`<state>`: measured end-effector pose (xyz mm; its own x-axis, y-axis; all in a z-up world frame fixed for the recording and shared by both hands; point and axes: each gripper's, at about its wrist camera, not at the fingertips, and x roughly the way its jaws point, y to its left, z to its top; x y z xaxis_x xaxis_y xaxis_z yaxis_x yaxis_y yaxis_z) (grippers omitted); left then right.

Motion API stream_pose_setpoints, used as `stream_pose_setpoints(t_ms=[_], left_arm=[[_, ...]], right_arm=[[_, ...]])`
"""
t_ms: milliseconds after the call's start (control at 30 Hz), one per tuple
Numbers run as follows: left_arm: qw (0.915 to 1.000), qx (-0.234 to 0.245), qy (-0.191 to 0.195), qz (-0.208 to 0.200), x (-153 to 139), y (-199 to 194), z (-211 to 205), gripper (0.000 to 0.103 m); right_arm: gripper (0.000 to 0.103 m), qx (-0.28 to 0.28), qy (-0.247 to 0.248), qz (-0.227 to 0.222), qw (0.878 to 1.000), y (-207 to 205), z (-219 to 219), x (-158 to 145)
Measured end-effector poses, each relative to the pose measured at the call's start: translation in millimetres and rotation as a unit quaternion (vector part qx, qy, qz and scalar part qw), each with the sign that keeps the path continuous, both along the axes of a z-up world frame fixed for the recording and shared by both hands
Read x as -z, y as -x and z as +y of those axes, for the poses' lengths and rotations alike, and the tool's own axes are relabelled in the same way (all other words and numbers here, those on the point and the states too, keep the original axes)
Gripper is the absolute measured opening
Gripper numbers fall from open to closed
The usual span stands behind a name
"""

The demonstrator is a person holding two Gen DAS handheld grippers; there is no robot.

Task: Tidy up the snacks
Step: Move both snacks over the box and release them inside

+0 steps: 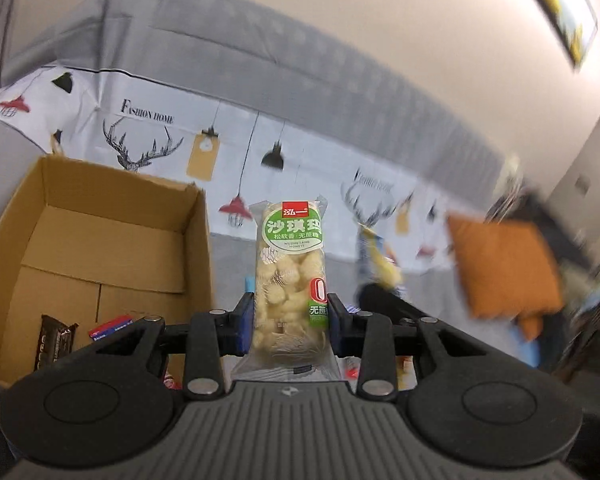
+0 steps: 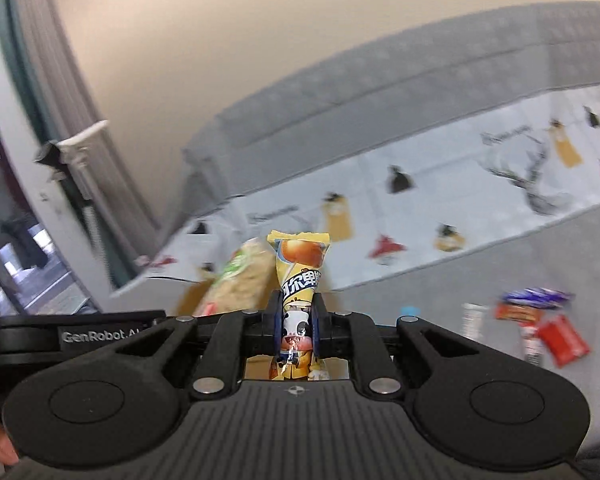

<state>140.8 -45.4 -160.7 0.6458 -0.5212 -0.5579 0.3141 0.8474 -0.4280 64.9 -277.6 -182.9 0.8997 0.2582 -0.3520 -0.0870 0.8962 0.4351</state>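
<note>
My left gripper (image 1: 290,320) is shut on a clear pack of pale puffed-rice cake with a green label (image 1: 290,280), held upright above the grey couch. An open cardboard box (image 1: 100,248) stands just to its left, with a dark brown snack bar (image 1: 54,340) and a red-and-blue packet (image 1: 110,327) inside. My right gripper (image 2: 296,328) is shut on a yellow wrapper with a cartoon cow (image 2: 298,280), pinched narrow between the pads. In the right wrist view the green-label pack (image 2: 236,280) shows blurred at the left, and the other gripper (image 2: 76,334) beside it.
Several loose snacks lie on the grey couch seat: a red packet (image 2: 562,340), an orange-red bar (image 2: 518,312), a purple wrapper (image 2: 538,296), a white stick (image 2: 472,320). An orange cushion (image 1: 504,268) sits at the right. A printed white cover (image 1: 160,120) drapes the couch back.
</note>
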Motion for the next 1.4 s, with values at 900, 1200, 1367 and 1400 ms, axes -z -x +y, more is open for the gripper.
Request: stream_pose_setpoints(t_ms=[900, 1200, 1367, 1400], left_arm=[[0.9703, -0.133, -0.196, 0.049, 119.4, -43.8, 82.5, 0.062], [0.9841, -0.041, -0.172, -0.022, 88.4, -18.9, 18.8, 0.085], [0.9825, 0.037, -0.182, -0.011, 104.8, -20.1, -71.9, 0.085], [0.9819, 0.051, -0.182, -0.013, 109.9, -22.2, -89.8, 0.085]], right_arm=[[0.076, -0.065, 0.090, 0.123, 0.986, -88.3, 121.2, 117.8], [0.087, 0.024, 0.109, 0.046, 0.993, -34.6, 31.3, 101.5], [0.087, 0.112, 0.112, 0.077, 0.984, -18.2, -54.3, 125.6], [0.087, 0.126, 0.108, 0.082, 0.983, -15.9, -70.1, 129.3]])
